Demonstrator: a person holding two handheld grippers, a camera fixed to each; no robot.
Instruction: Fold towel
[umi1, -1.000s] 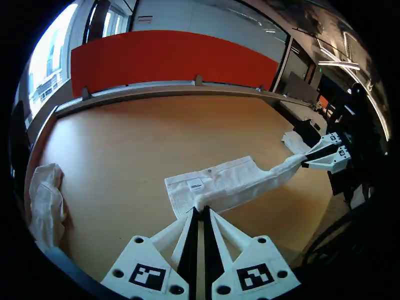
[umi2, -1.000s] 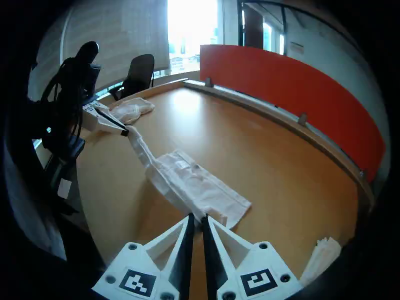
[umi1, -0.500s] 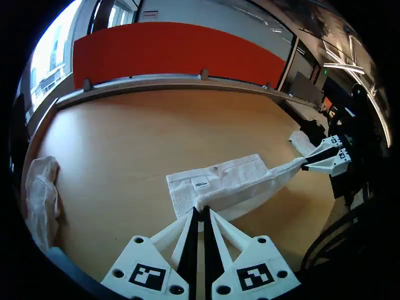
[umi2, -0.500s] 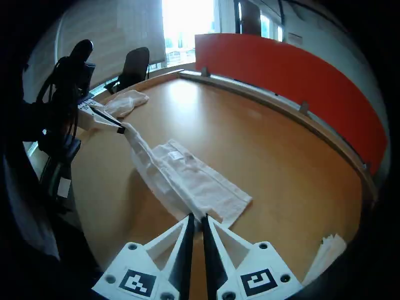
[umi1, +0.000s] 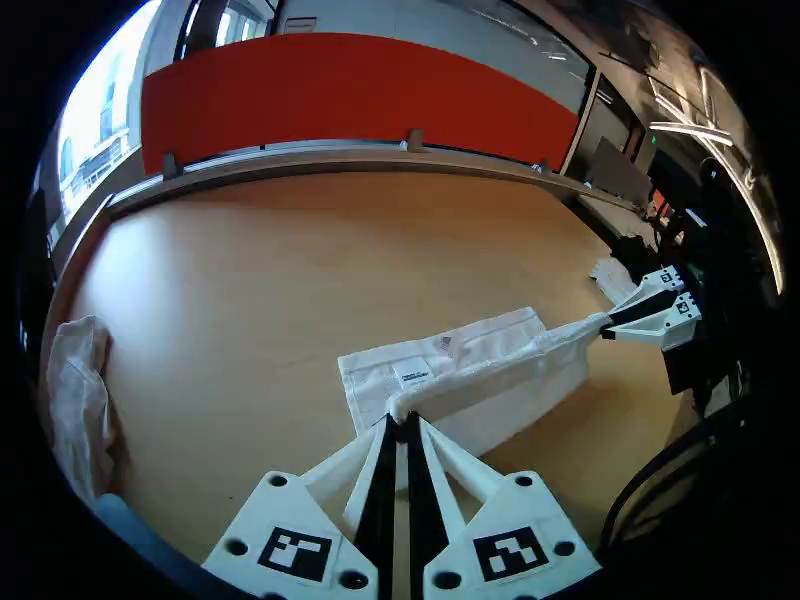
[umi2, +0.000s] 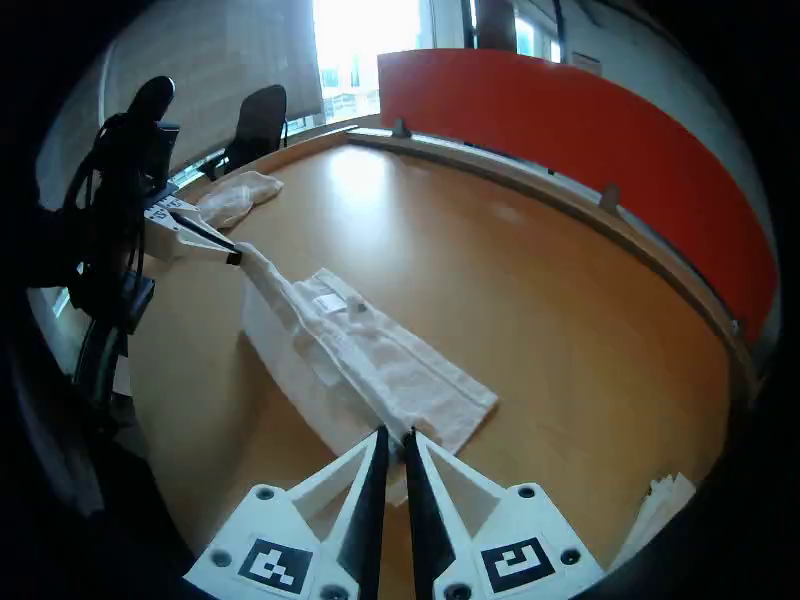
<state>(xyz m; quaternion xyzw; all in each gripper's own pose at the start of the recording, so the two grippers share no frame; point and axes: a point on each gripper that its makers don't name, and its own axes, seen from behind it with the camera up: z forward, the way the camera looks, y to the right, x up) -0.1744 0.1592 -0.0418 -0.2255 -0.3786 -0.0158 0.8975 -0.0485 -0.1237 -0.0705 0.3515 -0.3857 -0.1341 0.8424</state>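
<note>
White towel (umi1: 470, 370) (umi2: 370, 360) lies lengthwise on the wooden table (umi1: 250, 280) (umi2: 560, 330), with its near long edge lifted and stretched between both grippers. Compared with one second earlier, the raised edge sits higher and a broader flap hangs beneath it; the far portion remains flat on the table.

Left gripper (umi1: 397, 420) (umi2: 235, 257): fingers closed together, pinching one end of the raised edge. Right gripper (umi2: 392, 435) (umi1: 608, 325): fingers likewise closed, pinching the opposite end.

A small sewn tag (umi1: 412, 375) (umi2: 325, 300) on the flat portion faces up; its print is too small to read. A crumpled white cloth (umi1: 75, 400) (umi2: 235, 195) lies near the table's end, well apart from the towel.
</note>
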